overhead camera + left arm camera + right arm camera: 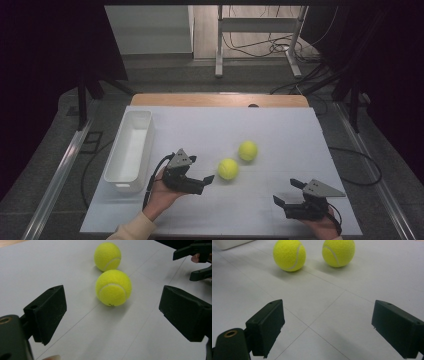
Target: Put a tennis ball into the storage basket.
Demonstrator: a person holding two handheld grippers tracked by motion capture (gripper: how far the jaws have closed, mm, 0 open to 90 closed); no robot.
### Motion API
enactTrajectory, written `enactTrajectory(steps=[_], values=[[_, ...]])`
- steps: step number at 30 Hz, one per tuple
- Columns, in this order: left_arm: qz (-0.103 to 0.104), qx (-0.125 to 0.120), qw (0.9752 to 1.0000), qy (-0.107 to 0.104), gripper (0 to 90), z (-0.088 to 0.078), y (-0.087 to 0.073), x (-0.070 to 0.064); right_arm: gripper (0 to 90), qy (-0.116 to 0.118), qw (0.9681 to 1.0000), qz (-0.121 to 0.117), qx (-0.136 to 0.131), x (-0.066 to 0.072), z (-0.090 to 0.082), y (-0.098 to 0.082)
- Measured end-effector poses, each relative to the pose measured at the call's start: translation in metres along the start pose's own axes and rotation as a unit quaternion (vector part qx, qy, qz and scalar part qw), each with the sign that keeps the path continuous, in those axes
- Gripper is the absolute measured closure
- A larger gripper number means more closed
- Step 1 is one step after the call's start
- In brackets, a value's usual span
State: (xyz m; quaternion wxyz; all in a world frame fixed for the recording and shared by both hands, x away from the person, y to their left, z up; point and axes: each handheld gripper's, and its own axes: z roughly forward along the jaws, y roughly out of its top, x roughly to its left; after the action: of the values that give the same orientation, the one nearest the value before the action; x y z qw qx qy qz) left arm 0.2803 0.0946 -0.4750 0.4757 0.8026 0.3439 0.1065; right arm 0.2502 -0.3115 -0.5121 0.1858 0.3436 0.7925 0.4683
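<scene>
A: Count the balls for me.

B: Two fuzzy yellow-green tennis balls lie on the white sheet-covered table [280, 130], both with curved white seams. The nearer tennis ball [228, 169] sits just ahead of the left black two-jaw gripper [202, 178]; the farther tennis ball [248, 150] lies just beside it, up and to the right in the high view. From that view a narrow gap separates them; neither is held.

A: And the grippers?

B: Two, one in each of the person's hands. The left gripper's jaws stand wide apart, empty, aimed at the nearer ball, which sits on the table ahead of them and touches neither. In the left gripper view that same nearer ball [113, 287] lies centred ahead of the gap, with the farther one [107, 256] behind it.

A: The right one?

B: The right black two-jaw gripper [291, 192] is near the table's front right, well apart from both balls. Its jaws are spread wide too, with nothing between them. In its own view the two balls [289, 255] [338, 252] lie side by side on the far stretch of table.

A: Anything else on the table?

B: One long white plastic rectangular bin [131, 149] stands along the left edge, open-topped, with nothing showing inside. Both balls lie outside it, to its right.
</scene>
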Motion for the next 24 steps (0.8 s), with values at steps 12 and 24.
enactTrajectory(steps=[12,24], values=[[0.001,0.007,0.9999,-0.008,8.3,0.012,0.007,-0.001,11.2,0.000,1.0000,0.001,-0.001,0.000,0.000,0.000],[0.004,0.020,0.9996,-0.020,8.4,0.031,0.015,-0.005,11.1,0.001,1.0000,0.001,-0.003,0.000,0.000,0.000]])
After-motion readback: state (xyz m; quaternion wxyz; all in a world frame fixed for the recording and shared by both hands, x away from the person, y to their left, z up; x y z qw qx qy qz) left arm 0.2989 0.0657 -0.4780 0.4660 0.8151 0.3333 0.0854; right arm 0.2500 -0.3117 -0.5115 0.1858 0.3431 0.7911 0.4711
